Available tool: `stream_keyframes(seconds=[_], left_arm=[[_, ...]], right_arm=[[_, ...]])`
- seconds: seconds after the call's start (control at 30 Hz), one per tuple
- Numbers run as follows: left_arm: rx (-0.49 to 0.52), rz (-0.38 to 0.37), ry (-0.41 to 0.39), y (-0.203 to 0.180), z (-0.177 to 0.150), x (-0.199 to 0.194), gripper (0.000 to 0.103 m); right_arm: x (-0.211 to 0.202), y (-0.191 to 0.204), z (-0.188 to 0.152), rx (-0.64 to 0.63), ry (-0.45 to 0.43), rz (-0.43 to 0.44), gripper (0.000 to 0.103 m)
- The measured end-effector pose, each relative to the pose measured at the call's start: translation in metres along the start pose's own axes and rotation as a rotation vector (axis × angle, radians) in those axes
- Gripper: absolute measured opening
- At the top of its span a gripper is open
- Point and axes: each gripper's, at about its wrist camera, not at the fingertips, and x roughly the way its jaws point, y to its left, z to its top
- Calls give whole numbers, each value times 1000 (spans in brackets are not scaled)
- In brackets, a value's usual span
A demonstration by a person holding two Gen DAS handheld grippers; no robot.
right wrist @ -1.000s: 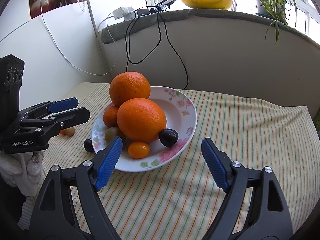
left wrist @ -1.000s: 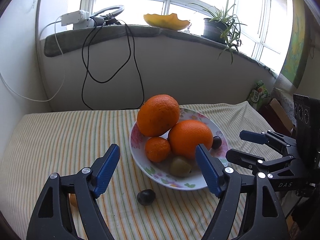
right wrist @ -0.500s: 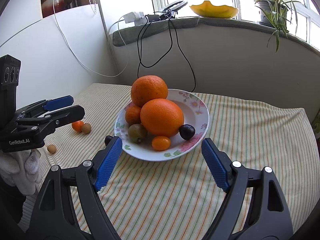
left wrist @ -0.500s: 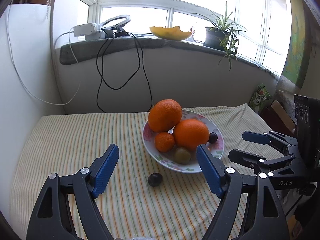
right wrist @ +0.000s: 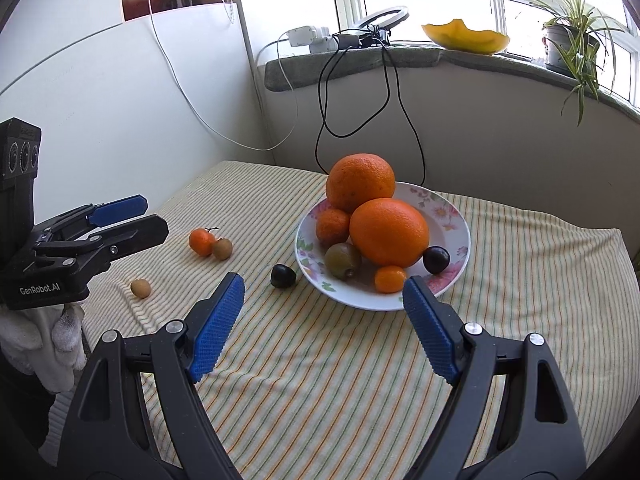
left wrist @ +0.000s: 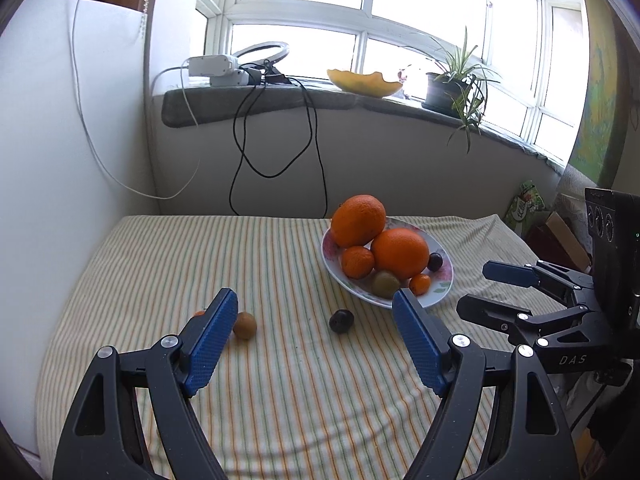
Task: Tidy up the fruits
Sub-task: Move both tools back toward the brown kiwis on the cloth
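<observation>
A flowered white plate (right wrist: pixel 456 216) (left wrist: pixel 444 270) holds two big oranges (right wrist: pixel 388 232), a tangerine (right wrist: pixel 332 226), a kiwi (right wrist: pixel 342 260), a small kumquat (right wrist: pixel 390 279) and a dark plum (right wrist: pixel 436 260). On the striped cloth beside it lie a dark plum (right wrist: pixel 283 276) (left wrist: pixel 341 321), a small tangerine (right wrist: pixel 202 241), a brown fruit (right wrist: pixel 222 249) (left wrist: pixel 244 325) and another small brown fruit (right wrist: pixel 140 288). My left gripper (left wrist: pixel 316 344) (right wrist: pixel 136 216) is open and empty, hanging above the cloth. My right gripper (right wrist: pixel 320 320) (left wrist: pixel 492 292) is open and empty, in front of the plate.
The table stands in a corner, with a white wall (right wrist: pixel 100 120) at left and a curved low wall (right wrist: pixel 480 128) behind. Cables (right wrist: pixel 384 92) hang from the sill, which carries a yellow bowl (right wrist: pixel 464 38) and a potted plant (right wrist: pixel 568 40). Boxes (left wrist: pixel 560 236) sit at far right.
Both grippers have pulled back and up from the plate, so more of the cloth and the loose fruits at left have come into view. Both stay open.
</observation>
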Motion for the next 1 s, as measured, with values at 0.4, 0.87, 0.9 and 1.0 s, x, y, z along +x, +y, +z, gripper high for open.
stream_keyframes(seconds=[0.4, 0.87, 0.9, 1.0], left_arm=[[-75, 79, 7, 51, -40, -35, 80], [-156, 121, 86, 94, -95, -45, 64], [-160, 120, 92, 95, -98, -44, 63], [-169, 109, 100, 98, -102, -43, 61]], right_arm=[[10, 45, -8, -69, 31, 43, 84], [48, 88, -5, -154, 86, 105, 84], [52, 91, -5, -160, 90, 108, 84], [62, 97, -5, -169, 102, 116, 84]])
